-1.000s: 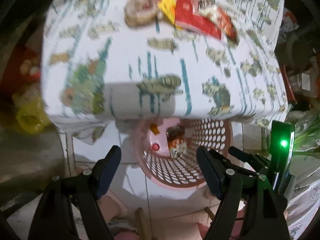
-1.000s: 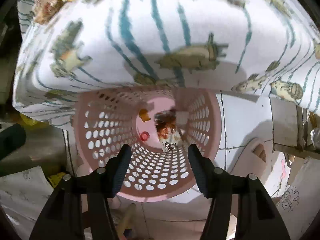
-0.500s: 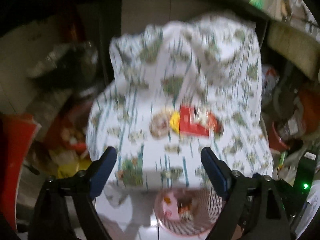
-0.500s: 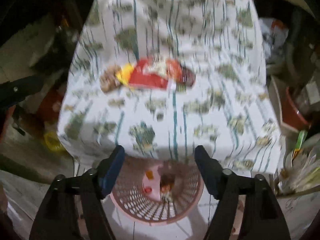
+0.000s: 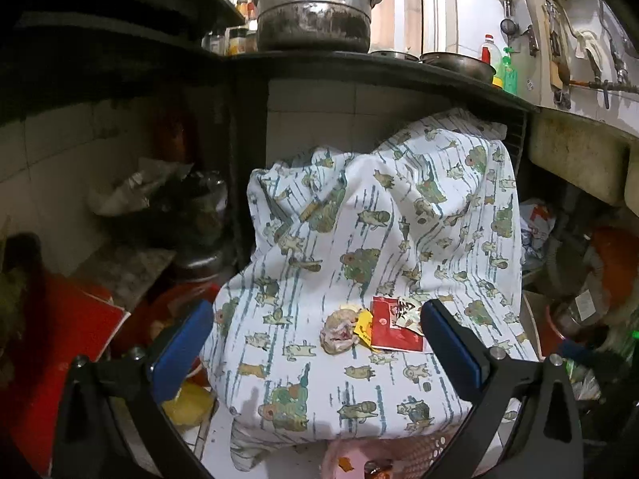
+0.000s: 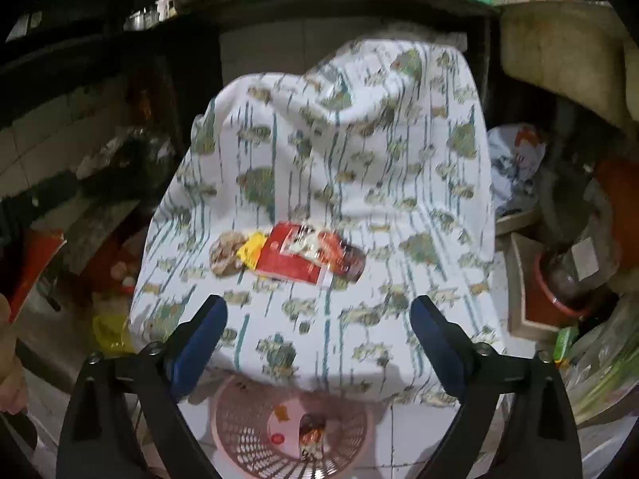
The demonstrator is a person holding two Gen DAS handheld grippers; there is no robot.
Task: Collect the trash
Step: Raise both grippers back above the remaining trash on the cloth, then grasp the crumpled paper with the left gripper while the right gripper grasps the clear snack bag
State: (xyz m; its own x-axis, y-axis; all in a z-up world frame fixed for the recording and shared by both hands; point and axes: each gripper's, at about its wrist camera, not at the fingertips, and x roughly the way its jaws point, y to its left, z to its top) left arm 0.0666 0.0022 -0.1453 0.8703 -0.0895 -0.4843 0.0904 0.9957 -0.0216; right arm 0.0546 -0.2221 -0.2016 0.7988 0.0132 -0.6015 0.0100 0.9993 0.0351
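Trash lies together on a table draped in a white patterned cloth: a crumpled pale wad, a yellow wrapper and a red snack packet. The right wrist view shows the same wad and red packet. A pink perforated basket stands on the floor below the table's front edge, with wrappers inside. My left gripper hovers in front of and above the table, its jaws opening wide with nothing between them. My right gripper hovers likewise, jaws opening, empty.
A big metal pot and bottles sit on a dark counter behind the table. Red containers and a yellow bag crowd the left; a sink and clutter fill the right. A hand shows at the left edge.
Both grippers rose from just over the basket and tilted up, so the tabletop and counter came into view. Both sets of jaws spread wider.
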